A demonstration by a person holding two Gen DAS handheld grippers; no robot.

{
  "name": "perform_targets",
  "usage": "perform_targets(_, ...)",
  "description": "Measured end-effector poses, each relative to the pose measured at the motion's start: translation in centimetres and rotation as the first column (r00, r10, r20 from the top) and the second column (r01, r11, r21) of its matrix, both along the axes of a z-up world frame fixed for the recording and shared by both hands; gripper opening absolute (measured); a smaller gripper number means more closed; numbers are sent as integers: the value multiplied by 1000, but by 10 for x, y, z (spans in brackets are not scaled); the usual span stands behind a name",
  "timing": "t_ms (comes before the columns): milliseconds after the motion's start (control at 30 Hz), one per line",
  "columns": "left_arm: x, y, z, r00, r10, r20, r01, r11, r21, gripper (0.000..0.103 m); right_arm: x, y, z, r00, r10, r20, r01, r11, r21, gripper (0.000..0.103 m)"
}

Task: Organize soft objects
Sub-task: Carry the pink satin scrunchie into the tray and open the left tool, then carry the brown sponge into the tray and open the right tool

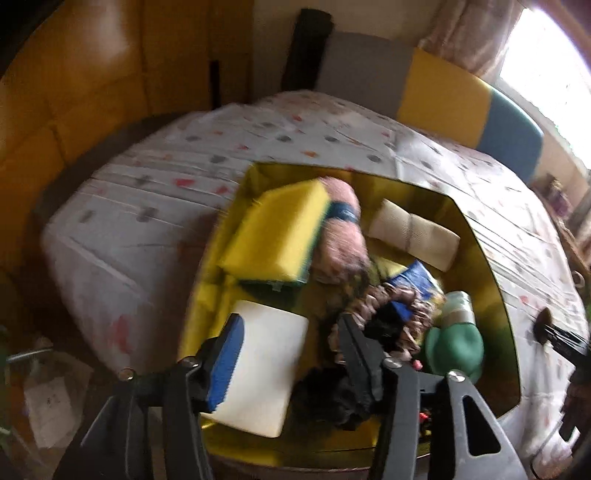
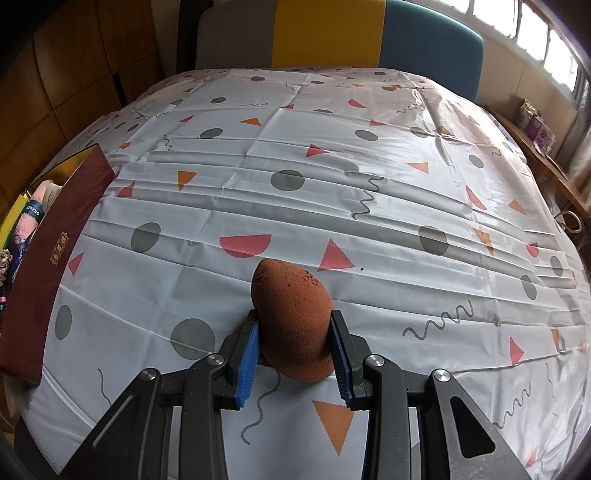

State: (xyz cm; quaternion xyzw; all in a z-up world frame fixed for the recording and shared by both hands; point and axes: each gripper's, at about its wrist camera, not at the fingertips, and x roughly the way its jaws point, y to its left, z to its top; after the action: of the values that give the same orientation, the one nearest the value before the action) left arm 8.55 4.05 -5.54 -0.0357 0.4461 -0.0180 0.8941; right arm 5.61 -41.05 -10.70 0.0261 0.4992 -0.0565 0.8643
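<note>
A gold-lined box (image 1: 491, 280) on the patterned tablecloth holds soft things: a yellow-green sponge (image 1: 275, 232), a pink rolled towel (image 1: 341, 229), a beige pad (image 1: 413, 232), a white sponge (image 1: 267, 373), a brown scrunchie (image 1: 384, 299), a black cloth (image 1: 340, 395) and a green object (image 1: 454, 350). My left gripper (image 1: 291, 354) is open above the white sponge and black cloth. My right gripper (image 2: 293, 354) is shut on a brown egg-shaped sponge (image 2: 291, 317) just above the tablecloth. The box's dark red wall (image 2: 55, 251) stands at the left of the right wrist view.
The tablecloth (image 2: 332, 177) stretches wide beyond the brown sponge. Grey, yellow and blue chair backs (image 2: 328, 33) stand at the table's far edge. A wooden wall is at the left, a window and shelf at the right. The other gripper's tip (image 1: 554, 332) shows right of the box.
</note>
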Motion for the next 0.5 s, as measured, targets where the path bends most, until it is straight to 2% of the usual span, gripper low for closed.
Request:
perform_targets(200, -17, 8, 19, 997, 54, 58, -55, 998, 8, 57, 1, 4, -1, 1000, -10, -7, 10, 1000, -26, 36)
perform_targets(500, -38, 2, 42, 989, 30, 146, -31, 1000, 1, 57, 2, 16, 4, 993, -116, -9, 115, 990, -85, 36)
